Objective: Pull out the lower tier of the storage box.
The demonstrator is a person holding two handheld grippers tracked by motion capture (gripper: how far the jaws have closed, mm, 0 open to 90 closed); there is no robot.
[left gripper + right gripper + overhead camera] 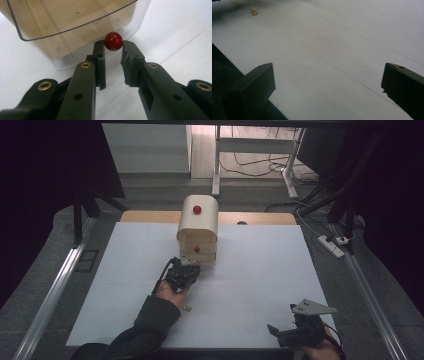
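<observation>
Now, left hand-held gripper (113, 46) pinching red knob (113, 41) of clear drawer (75, 22) — right hand-held gripper (328, 77) wide open, empty

The small drawer cabinet (197, 231) stands at the far middle of the white table (260, 270), blocking the way there. Its clear drawer (75, 27) juts toward the near side, with the red knob (113, 41) at its front. To the right, the table lies open and flat. A small golden object (188, 308), perhaps a trinket, sits near the left forearm.
</observation>
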